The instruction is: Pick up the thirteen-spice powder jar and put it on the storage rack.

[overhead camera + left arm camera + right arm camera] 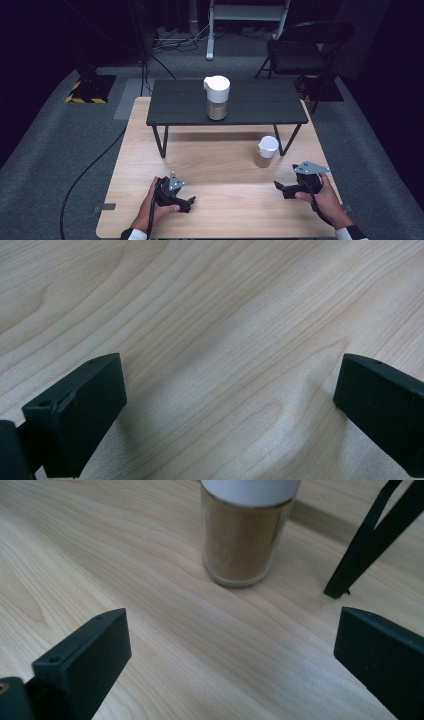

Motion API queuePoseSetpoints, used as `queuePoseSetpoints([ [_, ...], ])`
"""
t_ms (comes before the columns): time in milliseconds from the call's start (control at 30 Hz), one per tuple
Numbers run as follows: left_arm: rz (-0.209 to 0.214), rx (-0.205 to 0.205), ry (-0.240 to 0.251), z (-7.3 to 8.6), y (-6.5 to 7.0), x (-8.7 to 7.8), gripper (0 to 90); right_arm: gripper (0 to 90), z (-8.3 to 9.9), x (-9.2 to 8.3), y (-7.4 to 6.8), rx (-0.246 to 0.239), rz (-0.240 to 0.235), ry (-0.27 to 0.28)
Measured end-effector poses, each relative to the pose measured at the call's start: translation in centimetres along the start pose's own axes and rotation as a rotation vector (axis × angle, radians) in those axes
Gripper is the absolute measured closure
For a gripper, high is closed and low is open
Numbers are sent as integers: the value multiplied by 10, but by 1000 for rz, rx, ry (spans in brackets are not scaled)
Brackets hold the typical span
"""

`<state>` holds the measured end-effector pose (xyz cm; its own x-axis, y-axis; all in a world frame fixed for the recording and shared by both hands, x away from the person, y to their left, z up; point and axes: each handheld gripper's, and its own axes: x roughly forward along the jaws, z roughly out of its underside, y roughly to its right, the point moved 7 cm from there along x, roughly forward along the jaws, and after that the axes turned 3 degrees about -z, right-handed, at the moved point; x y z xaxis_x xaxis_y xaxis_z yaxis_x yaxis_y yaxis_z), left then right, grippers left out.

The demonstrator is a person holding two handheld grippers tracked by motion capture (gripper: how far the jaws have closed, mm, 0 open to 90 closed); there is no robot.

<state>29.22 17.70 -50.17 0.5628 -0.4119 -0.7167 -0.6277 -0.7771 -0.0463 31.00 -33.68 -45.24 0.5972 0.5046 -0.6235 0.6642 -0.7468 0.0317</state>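
Resting low at the near right of the table (150, 220), the right hand-held gripper (280, 187) has its jaws spread wide with nothing between them, aimed at the small jar (265, 151) just beyond it; that jar stands upright on the bare wood, white lid on top, beside the leg of the dark raised shelf (180, 105); over at the near left, the left hand-held gripper (190, 201) is also gaping and empty, well apart from any jar. Glass by the look of it, so likely rigid, smooth and a touch slippery, and breakable if knocked over; the brown powder inside suggests modest weight; the straight clear wall below the lid looks the best place to pinch. From the right gripper view the jar (242, 540) shows its brown fill and glass base close up, plus the shelf's black leg (360, 545); from the high view a taller white-lidded jar (217, 97) appears on the shelf; the left gripper view gives plain wood grain between the jaws.
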Motion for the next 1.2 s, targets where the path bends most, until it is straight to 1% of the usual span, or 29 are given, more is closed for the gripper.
queuePoseSetpoints([
  [167, 0, 0, 0, 0, 0, 0, 4, 14, -12, 2, 0, -14, 16, -1],
  [400, 0, 0, 0, 0, 0, 0, 3, 26, -26, 8, 3, -17, 4, 10],
  [467, 0, 0, 0, 0, 0, 0, 3, 25, -29, 10, 2, -23, 14, 14],
  [533, 0, 0, 0, 0, 0, 0, 4, 26, -32, 11, 3, -18, 5, 22],
  [600, 0, 0, 0, 0, 0, 0, 4, 26, -34, 14, 2, -14, 8, 25],
  [700, 0, 0, 0, 0, 0, 0, 4, 28, -37, 19, 2, -10, 7, 32],
  [767, 0, 0, 0, 0, 0, 0, 4, 28, -38, 21, 2, -11, 6, 27],
  [800, 0, 0, 0, 0, 0, 0, 4, 28, -40, 24, 1, -17, 7, 22],
  [900, 0, 0, 0, 0, 0, 0, 4, 29, -40, 30, 1, -12, 8, 22],
  [1133, 0, 0, 0, 0, 0, 0, 4, 29, -43, 41, 1, -6, 12, 35],
  [1200, -1, 0, 1, 0, 0, 0, 4, 38, -43, 45, 0, 4, 17, 42],
])
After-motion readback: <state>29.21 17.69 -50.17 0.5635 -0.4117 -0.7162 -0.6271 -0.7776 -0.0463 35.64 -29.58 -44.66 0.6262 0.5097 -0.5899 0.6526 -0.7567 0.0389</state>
